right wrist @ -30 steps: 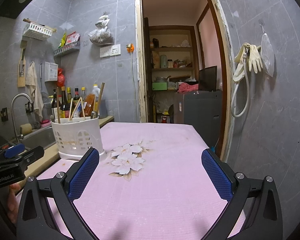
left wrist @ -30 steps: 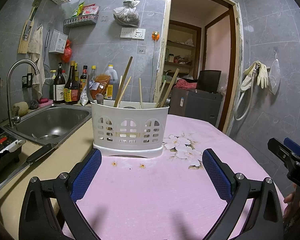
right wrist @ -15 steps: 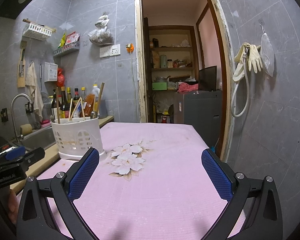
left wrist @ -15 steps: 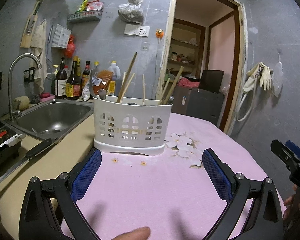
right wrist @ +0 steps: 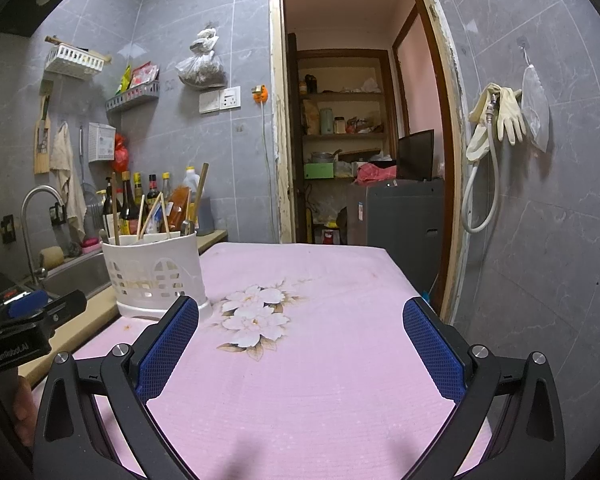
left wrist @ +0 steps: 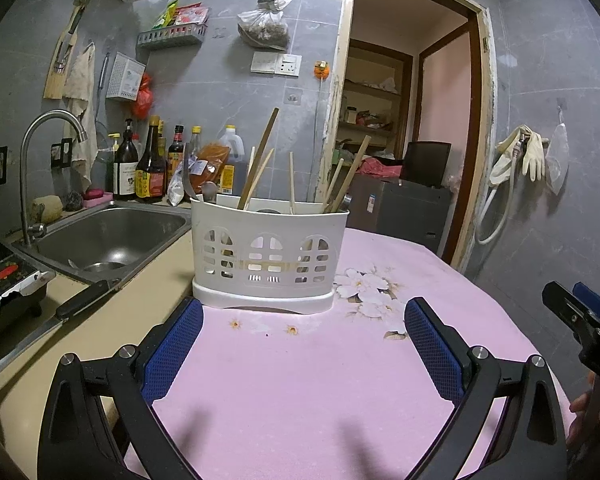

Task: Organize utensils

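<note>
A white slotted utensil holder (left wrist: 266, 254) stands on the pink flowered cloth (left wrist: 300, 380), at its left edge by the counter. Several wooden chopsticks (left wrist: 258, 164) and a metal spoon (left wrist: 209, 190) stick up out of it. My left gripper (left wrist: 302, 344) is open and empty, low over the cloth just in front of the holder. My right gripper (right wrist: 300, 344) is open and empty over the cloth, to the right of the holder (right wrist: 154, 274). Each gripper shows at the edge of the other's view.
A steel sink (left wrist: 108, 236) with a tap (left wrist: 44, 140) lies left of the holder. A black-handled knife (left wrist: 80, 306) lies on the beige counter. Sauce bottles (left wrist: 148, 168) stand along the wall. A doorway (right wrist: 360, 140) opens behind the table.
The left gripper's view has shifted slightly, so the holder sits a little closer and more central. A fingertip seen at the bottom half a second ago is gone. The right gripper has barely moved.
</note>
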`<state>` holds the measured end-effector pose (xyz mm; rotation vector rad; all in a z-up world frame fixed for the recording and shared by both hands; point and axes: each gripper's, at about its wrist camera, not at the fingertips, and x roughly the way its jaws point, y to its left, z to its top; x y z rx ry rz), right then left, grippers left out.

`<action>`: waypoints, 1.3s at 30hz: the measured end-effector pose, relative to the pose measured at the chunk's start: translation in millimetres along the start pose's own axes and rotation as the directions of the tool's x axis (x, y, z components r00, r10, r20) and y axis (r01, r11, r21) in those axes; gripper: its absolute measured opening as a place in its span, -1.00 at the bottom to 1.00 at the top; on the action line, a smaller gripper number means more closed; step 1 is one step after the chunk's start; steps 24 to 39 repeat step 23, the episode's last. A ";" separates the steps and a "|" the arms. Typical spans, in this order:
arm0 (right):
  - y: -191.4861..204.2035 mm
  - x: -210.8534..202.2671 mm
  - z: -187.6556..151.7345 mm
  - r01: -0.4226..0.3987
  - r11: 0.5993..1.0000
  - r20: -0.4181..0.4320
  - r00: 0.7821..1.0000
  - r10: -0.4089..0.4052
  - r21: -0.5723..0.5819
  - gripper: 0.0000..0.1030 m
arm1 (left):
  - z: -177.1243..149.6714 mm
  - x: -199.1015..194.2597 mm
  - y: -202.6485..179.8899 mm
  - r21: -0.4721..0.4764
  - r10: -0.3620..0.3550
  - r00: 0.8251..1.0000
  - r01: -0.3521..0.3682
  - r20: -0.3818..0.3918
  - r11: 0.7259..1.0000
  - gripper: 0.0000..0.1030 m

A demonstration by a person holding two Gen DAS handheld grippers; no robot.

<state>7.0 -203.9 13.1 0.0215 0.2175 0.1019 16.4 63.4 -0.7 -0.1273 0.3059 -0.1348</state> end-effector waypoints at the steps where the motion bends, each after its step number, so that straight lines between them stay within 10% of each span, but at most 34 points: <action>1: -0.2 0.2 0.3 0.000 1.000 0.000 1.000 0.000 -0.001 1.00 | 0.1 0.3 0.2 0.001 -0.001 1.000 0.001 0.000 1.000 0.92; 39: 2.2 2.6 -4.0 -0.002 1.000 -0.010 1.000 0.002 -0.002 1.00 | -1.1 2.1 -1.8 0.003 -0.005 1.000 0.005 -0.008 1.000 0.92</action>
